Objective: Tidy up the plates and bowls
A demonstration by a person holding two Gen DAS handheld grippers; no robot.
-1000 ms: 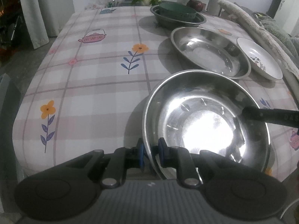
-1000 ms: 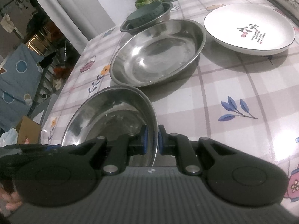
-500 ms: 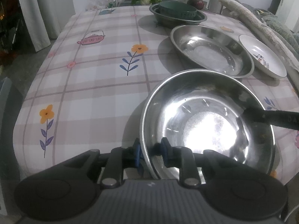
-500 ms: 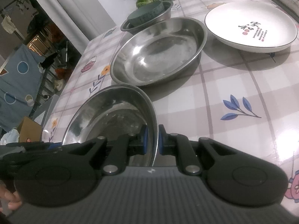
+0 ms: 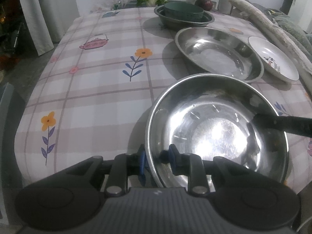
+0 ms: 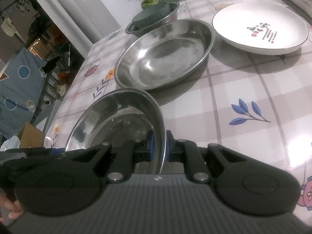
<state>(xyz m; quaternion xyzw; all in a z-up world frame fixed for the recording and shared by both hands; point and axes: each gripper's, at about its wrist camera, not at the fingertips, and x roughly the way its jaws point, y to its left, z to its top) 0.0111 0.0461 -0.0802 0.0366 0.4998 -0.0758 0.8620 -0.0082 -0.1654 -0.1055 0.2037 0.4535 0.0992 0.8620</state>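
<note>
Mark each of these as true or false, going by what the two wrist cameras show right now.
1. The right hand-held gripper is clamped on the rim of the near steel basin. True.
2. The white plate is stacked inside the second steel basin. False: it sits beside it on the tablecloth.
3. A dark green bowl sits inside the far steel bowl. True.
4. The left hand-held gripper grips the white plate. False: its jaws straddle the near steel basin's rim and have just been opening.
</note>
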